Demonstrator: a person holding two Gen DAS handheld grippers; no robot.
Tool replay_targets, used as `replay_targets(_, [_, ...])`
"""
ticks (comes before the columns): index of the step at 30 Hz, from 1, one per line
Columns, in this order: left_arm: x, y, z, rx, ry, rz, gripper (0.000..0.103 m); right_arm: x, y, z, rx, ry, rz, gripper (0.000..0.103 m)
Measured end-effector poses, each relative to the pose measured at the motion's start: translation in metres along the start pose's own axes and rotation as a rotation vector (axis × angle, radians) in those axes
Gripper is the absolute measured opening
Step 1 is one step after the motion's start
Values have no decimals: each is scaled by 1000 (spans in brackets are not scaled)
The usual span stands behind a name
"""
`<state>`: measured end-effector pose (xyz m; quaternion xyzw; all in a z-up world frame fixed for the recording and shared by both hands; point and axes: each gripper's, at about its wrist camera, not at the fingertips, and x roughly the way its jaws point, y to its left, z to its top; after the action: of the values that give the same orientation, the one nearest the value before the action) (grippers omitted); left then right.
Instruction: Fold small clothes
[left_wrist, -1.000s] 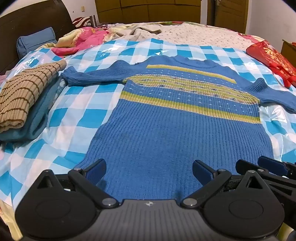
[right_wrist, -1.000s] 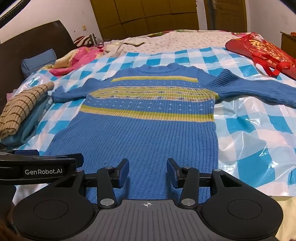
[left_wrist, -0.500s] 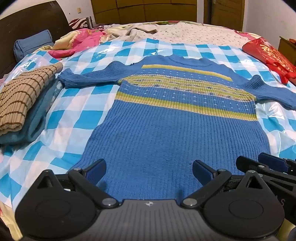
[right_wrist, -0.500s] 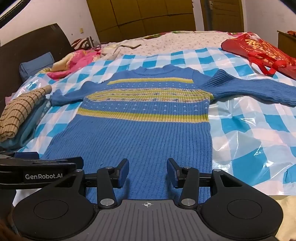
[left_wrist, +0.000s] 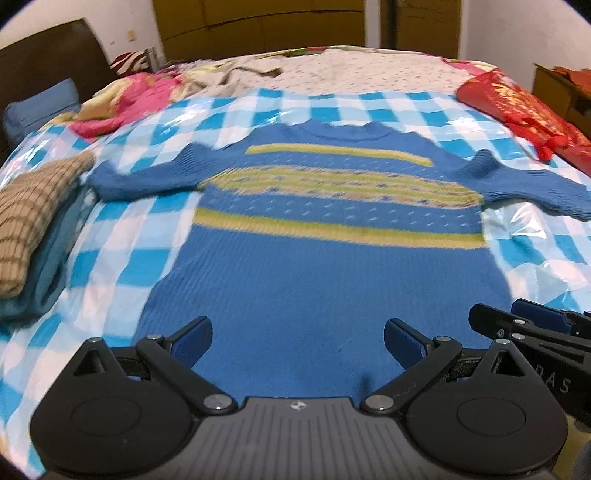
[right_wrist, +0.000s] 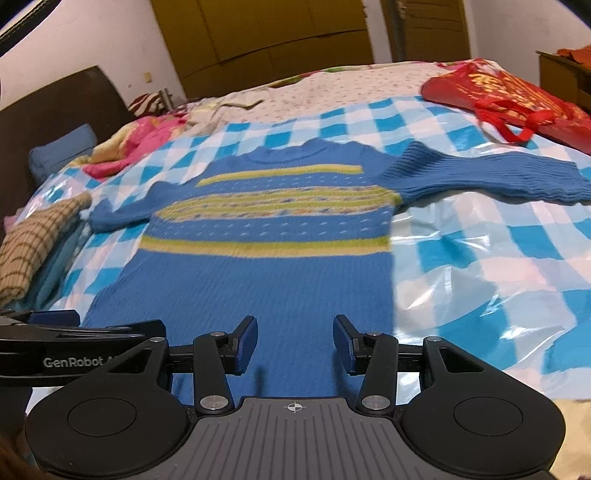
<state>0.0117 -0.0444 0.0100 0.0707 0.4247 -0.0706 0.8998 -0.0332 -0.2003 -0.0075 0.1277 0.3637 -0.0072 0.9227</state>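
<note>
A blue sweater (left_wrist: 325, 266) with yellow-green stripes lies flat, front up, on a blue-and-white checked sheet (left_wrist: 122, 266) covering a bed, its neck toward the far side and its hem toward the cameras, both sleeves spread out to the sides. The left gripper (left_wrist: 297, 341) sits low over the hem with its jaws spread wide apart, holding nothing; the blue fabric fills the gap between its fingers. Beside it, the right gripper (right_wrist: 294, 341) also hovers at the hem nearer the sweater's right edge, jaws parted though less widely, and likewise empty. Whether either gripper touches the knit cannot be told. In the left wrist view the right gripper shows at the lower right edge; in the right wrist view the left one crosses the lower left. To the left of the sweater a tan checked garment (left_wrist: 26, 214) rests folded on top of a blue-green one (left_wrist: 48, 273). A red bag (right_wrist: 506, 99) sits at the far right of the bed, and pink bedding (left_wrist: 122, 103) is bunched at the far left near a dark headboard (right_wrist: 55, 107).
</note>
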Motion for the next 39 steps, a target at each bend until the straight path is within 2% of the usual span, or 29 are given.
replay_targets(6, [18, -30, 26, 66, -14, -73, 103, 7, -49, 27, 101, -34, -93, 45])
replay_targets(17, [63, -93, 69, 139, -53, -198, 103, 31, -201, 79, 481, -137, -286, 45])
replay_targets(22, [86, -123, 82, 154, -45, -264, 103, 45, -262, 80, 695, -175, -307, 45])
replay_targets(25, [94, -134, 85, 156, -52, -286, 103, 52, -288, 75, 798, -233, -268, 45])
replay_targets(29, [100, -142, 87, 155, -57, -303, 103, 62, -304, 80, 860, -300, -242, 45])
replay_targets(32, [103, -141, 86, 154, -60, -306, 103, 71, -311, 86, 890, -310, -228, 45])
replay_targets(33, [103, -140, 86, 156, -61, -304, 103, 71, -311, 87, 890, -310, -229, 44])
replay_targets(34, [103, -139, 85, 157, -64, -302, 103, 72, -310, 89, 878, -310, -239, 33])
replay_targets(35, [102, -137, 84, 160, -69, -299, 103, 72, -310, 91, 870, -303, -244, 18])
replay_targets(38, [98, -126, 83, 165, -95, -286, 103, 68, -312, 93, 880, -305, -206, 9])
replay_targets(39, [96, -121, 82, 163, -107, -279, 103, 65, -311, 97, 874, -320, -196, 9])
